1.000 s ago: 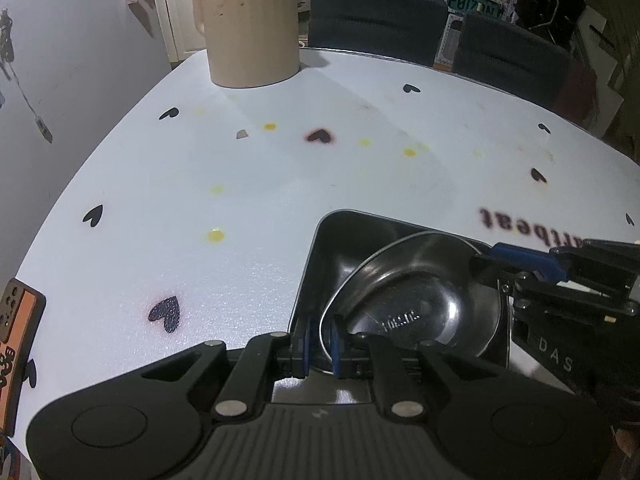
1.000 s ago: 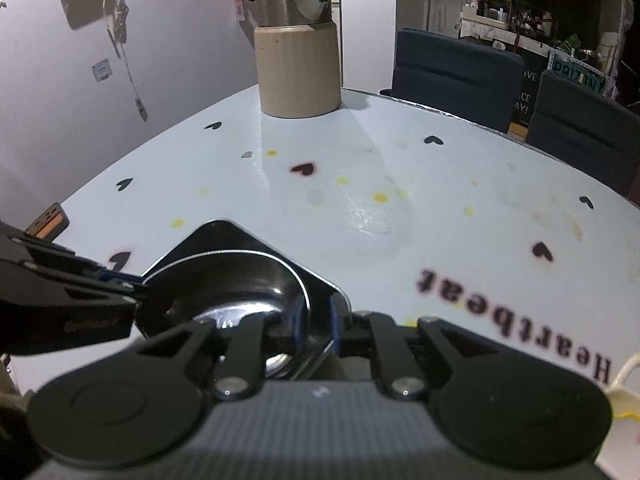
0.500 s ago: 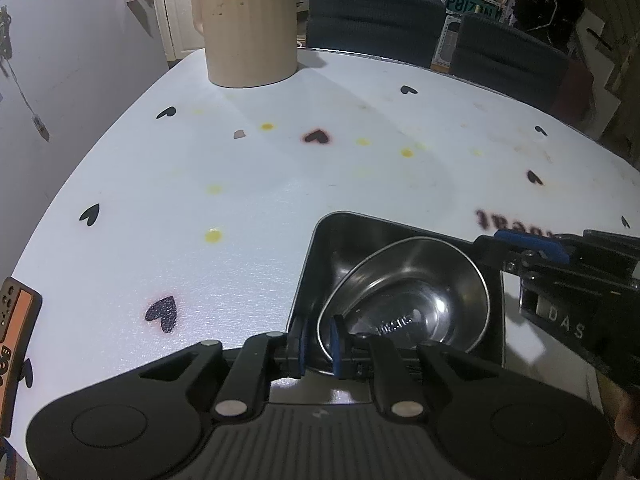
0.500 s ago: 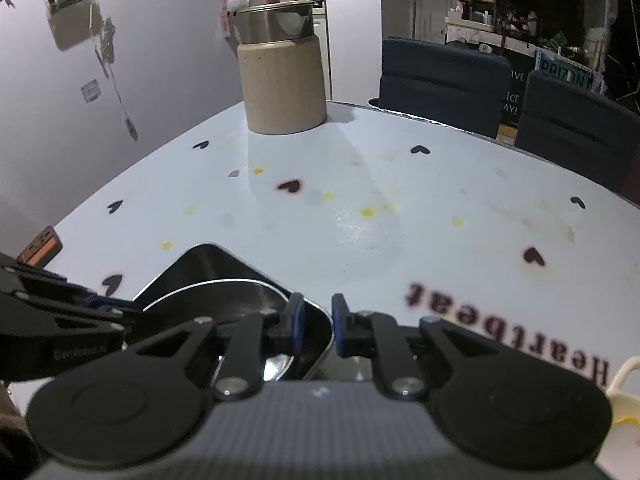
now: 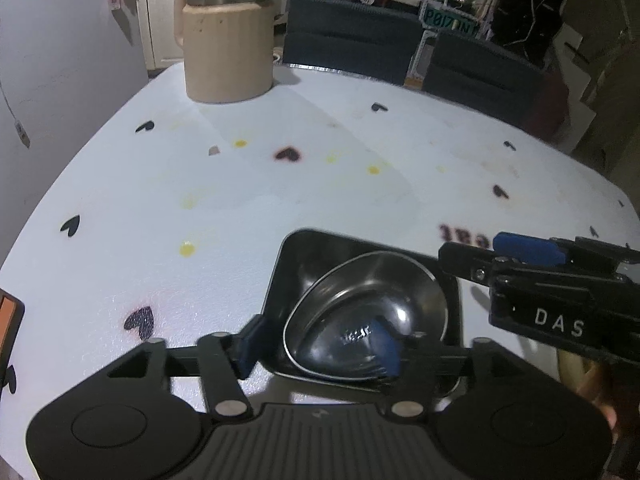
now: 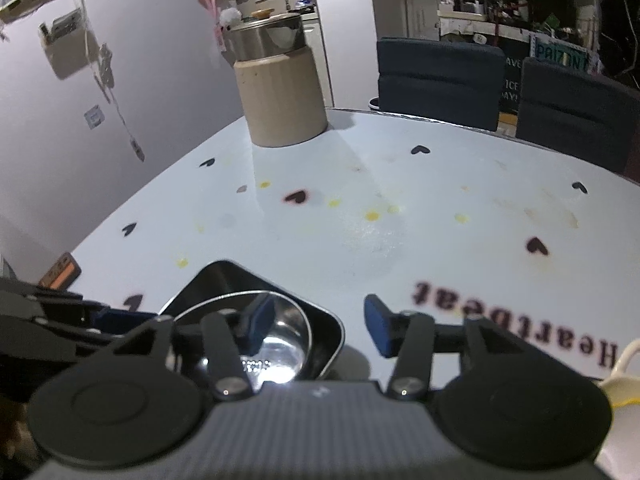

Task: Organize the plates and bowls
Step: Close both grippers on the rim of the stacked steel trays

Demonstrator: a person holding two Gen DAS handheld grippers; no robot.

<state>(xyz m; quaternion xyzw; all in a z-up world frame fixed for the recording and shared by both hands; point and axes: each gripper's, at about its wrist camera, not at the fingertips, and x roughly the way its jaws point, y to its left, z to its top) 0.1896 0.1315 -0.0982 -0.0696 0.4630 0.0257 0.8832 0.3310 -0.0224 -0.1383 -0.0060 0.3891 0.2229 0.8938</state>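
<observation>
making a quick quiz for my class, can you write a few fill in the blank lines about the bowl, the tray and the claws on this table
1. The round steel bowl sits inside a square ____ tray.
2. The beige jug stands at the ____ end of the table, away from the tray.
3. The left claw and the right claw are both opening, and their pads are coloured ____.
4. The dark shapes printed on the table are ____.

Missing words: black; far; blue; hearts

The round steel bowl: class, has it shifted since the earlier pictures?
No. The round steel bowl lies inside the square tray, unshifted against the tray's far corner; only the left gripper jaws are opening.
</observation>
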